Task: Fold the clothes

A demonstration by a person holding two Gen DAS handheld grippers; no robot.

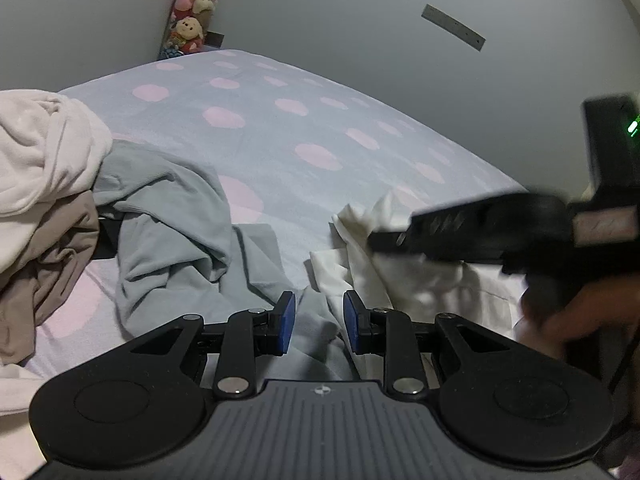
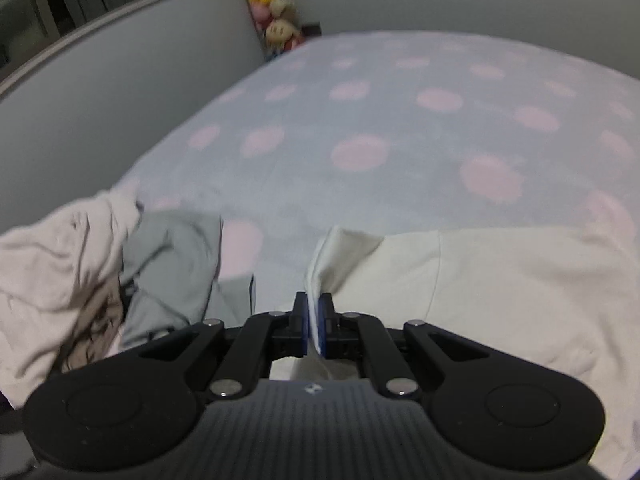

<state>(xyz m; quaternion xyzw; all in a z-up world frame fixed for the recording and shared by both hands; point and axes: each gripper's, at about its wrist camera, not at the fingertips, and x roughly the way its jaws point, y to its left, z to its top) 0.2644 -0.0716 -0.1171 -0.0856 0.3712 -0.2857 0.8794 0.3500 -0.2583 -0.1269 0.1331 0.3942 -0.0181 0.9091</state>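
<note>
Right wrist view, nearest first: the right tool [image 2: 315,322] has its blue pads pressed together on a fold of the cream garment [image 2: 500,280], cloth visibly sandwiched between them. The pinch sits at the garment's left edge, likely so that edge can be drawn across for a fold. The rest of the cream garment lies spread fairly flat on the bed [image 2: 400,128] to the right of the tool, which suits folding in place.

Left wrist view: the left tool [image 1: 319,322] has its pads spread partway with nothing between them, hovering just above where the grey garment [image 1: 168,216] and the cream garment [image 1: 400,280] meet. Probably waiting to take a second corner. The right tool [image 1: 384,238] shows here too, blurred, reaching in from the right over the cream cloth, a hand [image 1: 580,316] gripping it.

Further left, a pale pink garment [image 1: 44,152] is heaped on a tan garment [image 1: 48,264], beside the grey one. That looks like the unfolded pile, kept off the working area. Beyond, the spotted bed cover is bare. Far corner: stuffed toys [image 1: 194,8] stacked against the wall.

Writing: none readable. Only a small round emblem on each tool's body, and a grey strip [image 1: 453,27] on the wall, too small to read.
</note>
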